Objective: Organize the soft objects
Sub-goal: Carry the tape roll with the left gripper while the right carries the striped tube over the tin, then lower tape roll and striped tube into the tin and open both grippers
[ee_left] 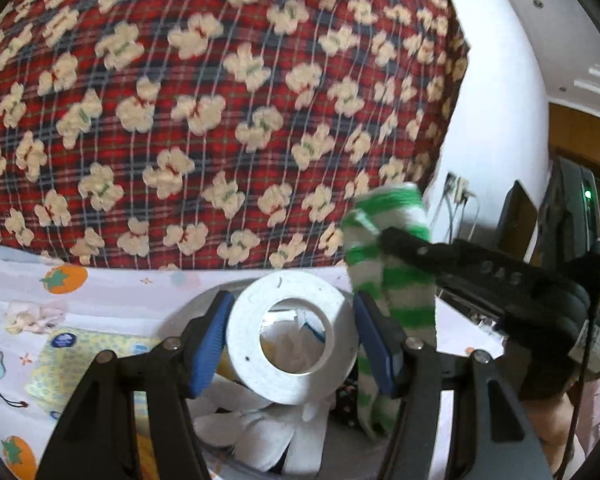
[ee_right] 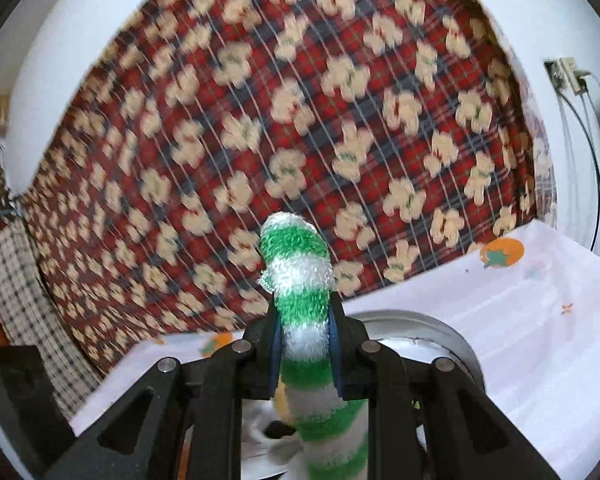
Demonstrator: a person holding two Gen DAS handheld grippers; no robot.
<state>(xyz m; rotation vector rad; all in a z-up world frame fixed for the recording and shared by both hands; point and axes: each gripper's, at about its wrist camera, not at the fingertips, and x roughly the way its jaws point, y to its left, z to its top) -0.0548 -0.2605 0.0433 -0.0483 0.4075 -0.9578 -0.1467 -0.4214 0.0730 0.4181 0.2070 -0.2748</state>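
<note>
Right wrist view: right gripper (ee_right: 306, 354) clamps the striped sock (ee_right: 300, 280), left gripper (ee_left: 290, 340) holds a tape roll (ee_left: 292, 336), both probably need dropping in the tub (ee_right: 456, 344) next.

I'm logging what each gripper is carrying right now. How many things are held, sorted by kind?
Green-and-white striped sock: 1, clamped in the right gripper
White tape roll: 1, between the pads of the left gripper
Total held: 2
</note>
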